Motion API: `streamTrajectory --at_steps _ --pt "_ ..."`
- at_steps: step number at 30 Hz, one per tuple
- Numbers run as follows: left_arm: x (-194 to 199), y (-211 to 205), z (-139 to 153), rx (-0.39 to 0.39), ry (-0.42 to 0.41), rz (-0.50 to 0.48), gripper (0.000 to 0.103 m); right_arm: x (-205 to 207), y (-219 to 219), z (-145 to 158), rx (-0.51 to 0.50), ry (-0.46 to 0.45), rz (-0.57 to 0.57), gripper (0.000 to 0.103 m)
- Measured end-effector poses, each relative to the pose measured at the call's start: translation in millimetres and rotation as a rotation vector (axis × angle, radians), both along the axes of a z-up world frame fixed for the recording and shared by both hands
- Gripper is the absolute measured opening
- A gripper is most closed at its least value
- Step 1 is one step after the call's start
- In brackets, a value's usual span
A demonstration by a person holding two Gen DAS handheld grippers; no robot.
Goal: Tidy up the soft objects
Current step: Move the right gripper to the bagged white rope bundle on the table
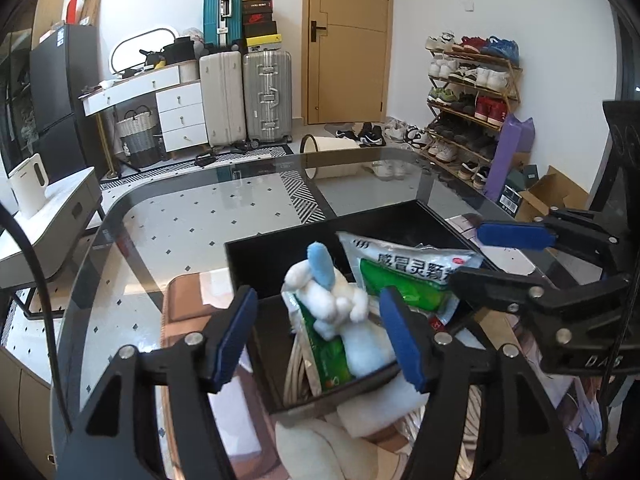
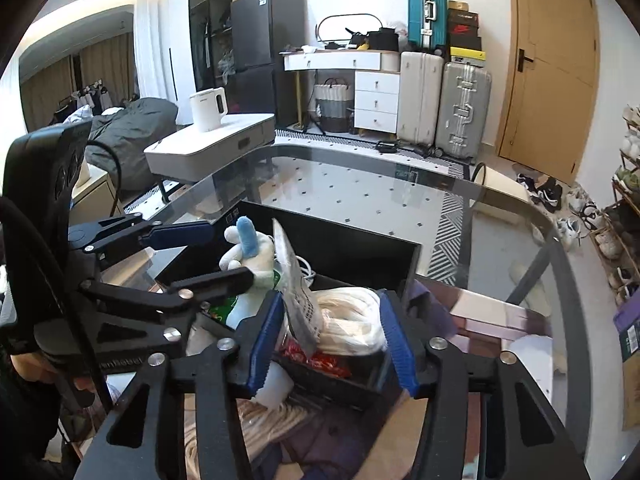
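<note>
A white plush rabbit with blue ears (image 1: pixel 340 304) lies in a black box (image 1: pixel 256 256) on the glass table, on top of green-and-white sachet packets (image 1: pixel 404 268). My left gripper (image 1: pixel 320 336) is open, its blue pads on either side of the rabbit, not touching it. In the right wrist view the rabbit (image 2: pixel 250 256) sits between the left gripper's fingers (image 2: pixel 180 236). My right gripper (image 2: pixel 328 340) is open above a coil of white cord (image 2: pixel 352 320) and a clear packet (image 2: pixel 296 288) in the same box. The right gripper also shows in the left wrist view (image 1: pixel 492 256).
The glass table's rim (image 2: pixel 400 160) curves beyond the box. Cloths and paper lie near the front edge (image 1: pixel 360 420). A white side table with a kettle (image 2: pixel 208 108) stands left. Suitcases (image 1: pixel 244 96), a shoe rack (image 1: pixel 472 92) and a door line the walls.
</note>
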State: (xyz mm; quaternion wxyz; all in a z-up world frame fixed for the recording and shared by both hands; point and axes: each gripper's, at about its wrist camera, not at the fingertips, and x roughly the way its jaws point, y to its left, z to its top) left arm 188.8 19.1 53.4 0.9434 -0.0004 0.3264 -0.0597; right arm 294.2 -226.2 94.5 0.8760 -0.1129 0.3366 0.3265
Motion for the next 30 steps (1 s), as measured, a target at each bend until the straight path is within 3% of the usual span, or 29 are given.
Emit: streamTrajectory --at_steps 3,10,17,23,30 --pt "-12.8 4.0 6.9 -0.002 -0.031 0.025 0.093 -2.6 -8.4 4.9 0.021 -0.005 -0.038 0.077" --pt "-43.9 13.1 17.5 0.019 -0.082 0.052 0.103 -22.9 -24.7 8.7 0.05 0.004 -0.056 0.102" --pt "-64.9 25.2 19.7 -0.028 -0.091 0.081 0.103 -43.4 -29.4 3.0 0.067 0.027 -0.051 0.102" --pt "-75.9 22.1 14.9 0.019 -0.086 0.087 0.103 -63.0 -32.0 -5.5 0.053 0.035 -0.042 0.102" --pt "-84.7 15.9 6.4 0.022 -0.071 0.087 0.103 -74.8 -37.3 -16.4 0.055 0.057 -0.039 0.102"
